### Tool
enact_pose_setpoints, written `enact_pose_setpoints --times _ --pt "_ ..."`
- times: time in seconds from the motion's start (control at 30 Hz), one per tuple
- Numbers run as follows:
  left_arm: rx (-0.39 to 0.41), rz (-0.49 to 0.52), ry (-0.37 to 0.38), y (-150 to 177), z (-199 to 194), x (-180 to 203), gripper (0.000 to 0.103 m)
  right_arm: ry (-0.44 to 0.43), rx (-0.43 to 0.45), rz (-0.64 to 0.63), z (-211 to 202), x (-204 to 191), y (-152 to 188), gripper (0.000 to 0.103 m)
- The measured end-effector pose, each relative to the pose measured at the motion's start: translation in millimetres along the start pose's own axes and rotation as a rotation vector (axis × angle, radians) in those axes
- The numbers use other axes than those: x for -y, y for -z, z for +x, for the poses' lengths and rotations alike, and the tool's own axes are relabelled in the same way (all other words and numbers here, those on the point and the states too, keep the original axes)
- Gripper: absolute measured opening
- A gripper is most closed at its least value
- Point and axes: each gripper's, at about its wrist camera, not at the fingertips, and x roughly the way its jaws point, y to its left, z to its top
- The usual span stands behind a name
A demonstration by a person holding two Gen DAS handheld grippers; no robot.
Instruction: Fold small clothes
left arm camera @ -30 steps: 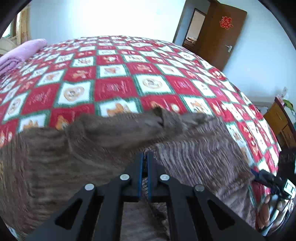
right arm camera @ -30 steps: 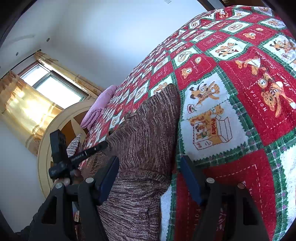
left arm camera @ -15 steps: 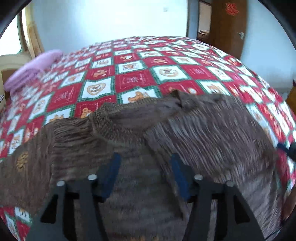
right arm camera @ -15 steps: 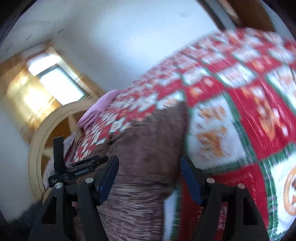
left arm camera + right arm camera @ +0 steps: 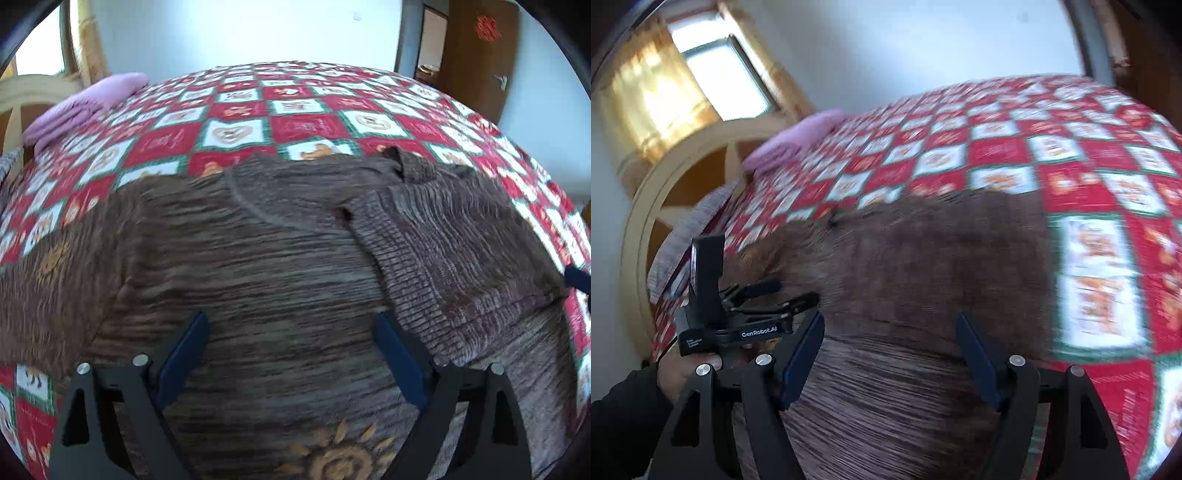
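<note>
Brown knit sweater [image 5: 280,266] on the patchwork quilt [image 5: 306,125]: first fold in, most of the job outstanding.

One sleeve [image 5: 454,258] lies folded across the body; the other side is still spread flat, judged unfolded. Left gripper [image 5: 291,354] has its jaws opening over the knit, pinching nothing; right gripper [image 5: 890,354] likewise opening, nothing between the pads. No containers in view; a pink folded blanket [image 5: 81,107] sits at the far corner.

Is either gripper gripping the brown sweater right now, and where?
Neither. The left gripper has its jaws opening over the brown sweater, nothing pinched; the right gripper jaws are also opening, empty.
</note>
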Motion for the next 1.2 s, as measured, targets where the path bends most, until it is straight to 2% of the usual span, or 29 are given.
enact_pose_setpoints --times 0.1,0.17,0.23,0.3,0.33,0.43,0.47,0.53,0.57,0.63,0.7,0.77,0.9,1.03,1.13,1.2 --pt "0.051 -0.068 0.031 8 -27 -23 0.093 0.006 -0.058 -0.041 33 -17 -4 0.074" --pt "0.082 -0.102 0.043 13 -45 -45 0.093 -0.015 -0.148 -0.030 62 -23 6 0.075" --pt "0.115 -0.125 0.047 19 -61 -68 0.093 0.042 -0.126 -0.122 63 -42 10 0.076" --pt "0.145 -0.153 0.044 26 -78 -100 0.093 -0.002 -0.118 -0.112 57 -48 9 0.076" --pt "0.156 -0.166 0.010 31 -87 -122 0.093 -0.012 -0.103 -0.102 54 -48 7 0.076" --pt "0.175 -0.239 -0.094 40 -97 -173 0.093 0.058 -0.036 -0.100 57 -54 -4 0.076" --pt "0.172 -0.264 -0.115 43 -98 -184 0.093 0.059 -0.053 -0.079 67 -51 -5 0.076" --pt "0.148 -0.355 -0.131 51 -100 -218 0.093 0.021 -0.145 -0.036 91 -49 0 0.076" --pt "0.152 -0.393 -0.131 55 -101 -231 0.093 0.046 -0.114 -0.082 95 -58 6 0.076" --pt "0.163 -0.447 -0.161 66 -106 -252 0.093 0.064 -0.111 -0.146 98 -71 10 0.076" --pt "0.160 -0.460 -0.191 72 -106 -263 0.093 0.020 -0.098 -0.151 97 -76 15 0.076" --pt "0.135 -0.478 -0.196 75 -101 -272 0.093 0.012 -0.084 -0.152 95 -74 17 0.076" --pt "0.073 -0.602 -0.133 81 -85 -294 0.093 -0.034 -0.047 -0.148 90 -73 23 0.076" --pt "0.103 -0.734 -0.069 86 -87 -311 0.093 -0.055 -0.047 -0.157 91 -78 23 0.078" --pt "0.142 -0.862 0.034 91 -88 -323 0.092 -0.079 -0.041 -0.133 91 -73 23 0.078" --pt "0.149 -0.903 0.086 92 -86 -325 0.092 -0.094 -0.032 -0.115 89 -70 23 0.078"
